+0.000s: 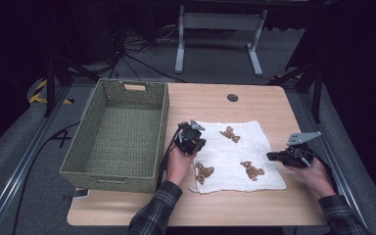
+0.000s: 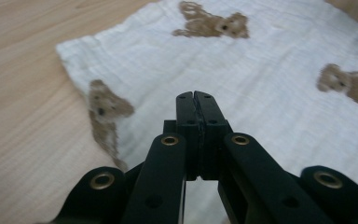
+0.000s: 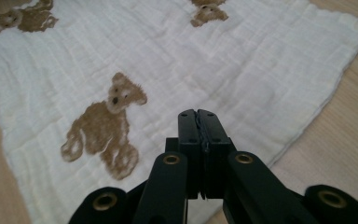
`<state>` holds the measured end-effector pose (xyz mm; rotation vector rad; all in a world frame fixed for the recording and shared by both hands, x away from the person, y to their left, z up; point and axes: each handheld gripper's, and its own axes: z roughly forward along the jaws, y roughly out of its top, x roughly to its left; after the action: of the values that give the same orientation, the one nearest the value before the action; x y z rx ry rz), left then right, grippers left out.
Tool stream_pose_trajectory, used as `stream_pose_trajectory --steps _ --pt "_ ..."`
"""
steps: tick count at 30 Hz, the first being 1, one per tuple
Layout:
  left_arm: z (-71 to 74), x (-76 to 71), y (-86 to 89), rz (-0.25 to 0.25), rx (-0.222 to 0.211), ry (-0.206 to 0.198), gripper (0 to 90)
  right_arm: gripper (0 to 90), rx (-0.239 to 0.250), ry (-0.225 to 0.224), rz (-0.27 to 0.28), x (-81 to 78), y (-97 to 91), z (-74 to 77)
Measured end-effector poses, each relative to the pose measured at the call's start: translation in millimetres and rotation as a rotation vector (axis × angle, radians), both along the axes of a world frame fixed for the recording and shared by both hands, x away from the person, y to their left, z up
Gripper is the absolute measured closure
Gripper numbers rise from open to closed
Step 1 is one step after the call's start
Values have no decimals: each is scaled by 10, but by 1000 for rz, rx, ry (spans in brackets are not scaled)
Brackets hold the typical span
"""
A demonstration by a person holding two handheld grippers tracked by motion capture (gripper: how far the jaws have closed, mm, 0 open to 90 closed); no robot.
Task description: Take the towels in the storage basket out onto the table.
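Note:
A white cloth (image 1: 235,154) printed with brown teddy bears lies flat on the wooden table (image 1: 210,100). My left gripper (image 1: 192,138) hovers over the cloth's left edge, held by a hand in a plaid sleeve. In the left gripper view its jaws (image 2: 196,100) are pressed together with nothing between them, above the cloth (image 2: 242,84). My right gripper (image 1: 274,156) sits at the cloth's right edge. Its jaws (image 3: 197,116) are likewise shut and empty over the cloth (image 3: 205,60), beside a bear print (image 3: 105,123).
A green woven basket (image 1: 117,132) stands empty on the table's left side, close to my left gripper. A dark round grommet hole (image 1: 232,97) sits near the table's far edge. Bare wood runs along the near edge.

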<state>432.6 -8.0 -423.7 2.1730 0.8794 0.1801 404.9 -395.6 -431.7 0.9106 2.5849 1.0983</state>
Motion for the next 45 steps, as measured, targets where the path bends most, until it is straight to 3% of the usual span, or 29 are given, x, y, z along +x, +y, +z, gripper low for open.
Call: stream_pose_trajectory --steps 3,7,12,15,18,20,22,28,45 --pt "-15 -99 8 -19 -4 -1 898 896 -4 7 8 -99 -27 -18" --pt "-49 -349 27 -83 -24 10 899 895 -6 11 20 -228 -63 -37" --pt "-120 -584 25 -141 10 27 898 895 -23 30 37 -376 -95 -82" --pt "-139 -660 35 -158 5 33 898 895 -29 40 48 -451 -98 -101" --pt "-233 -762 26 -195 22 72 898 895 -66 44 60 -512 -89 -126" --pt "-268 -792 4 -204 36 81 898 895 -79 50 58 -538 -89 -140" --pt "-296 -807 -17 -215 82 87 898 896 -93 51 61 -563 -88 -156" --pt "-316 -853 13 -222 113 101 898 896 -88 52 82 -670 -89 -162" --pt "-327 -1135 237 -261 102 135 899 898 -67 72 163 -1055 -31 -185"
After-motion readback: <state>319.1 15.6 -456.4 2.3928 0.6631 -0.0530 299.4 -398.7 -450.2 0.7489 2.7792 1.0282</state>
